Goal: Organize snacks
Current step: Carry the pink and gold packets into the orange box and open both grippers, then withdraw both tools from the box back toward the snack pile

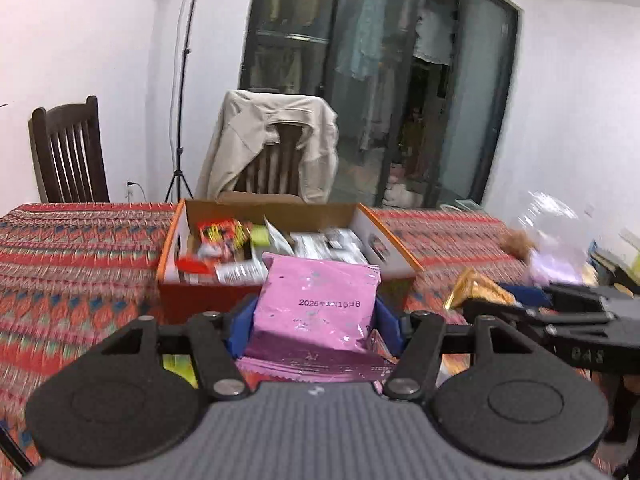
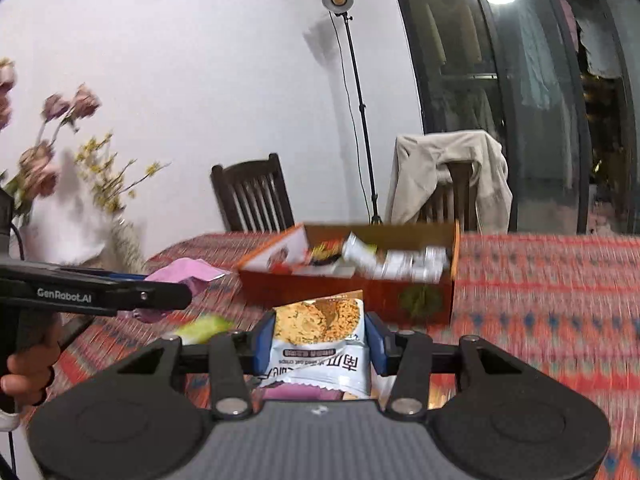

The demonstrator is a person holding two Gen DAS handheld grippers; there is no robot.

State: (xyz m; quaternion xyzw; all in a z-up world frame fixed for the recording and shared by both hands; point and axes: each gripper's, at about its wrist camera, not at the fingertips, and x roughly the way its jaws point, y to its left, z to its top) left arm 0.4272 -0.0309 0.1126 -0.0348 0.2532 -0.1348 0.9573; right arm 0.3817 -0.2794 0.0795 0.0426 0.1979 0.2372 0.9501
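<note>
Left tongs [image 1: 316,320] grip a pink packet [image 1: 320,304], right tongs [image 2: 318,344] an oat-crisp packet [image 2: 320,340], both tilted slightly downward.

Two chairs [image 2: 252,194], one box [image 2: 348,292] (snack-filled), two held packets [image 1: 316,304].

A beige jacket [image 1: 272,140] hung over one wooden chair [image 1: 70,152]; a light stand [image 2: 356,92] stood by dried flowers [image 2: 44,152].

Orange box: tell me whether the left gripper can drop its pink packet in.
Probably yes. The left gripper holds the pink packet just short of the open orange box, with nothing between them.
</note>
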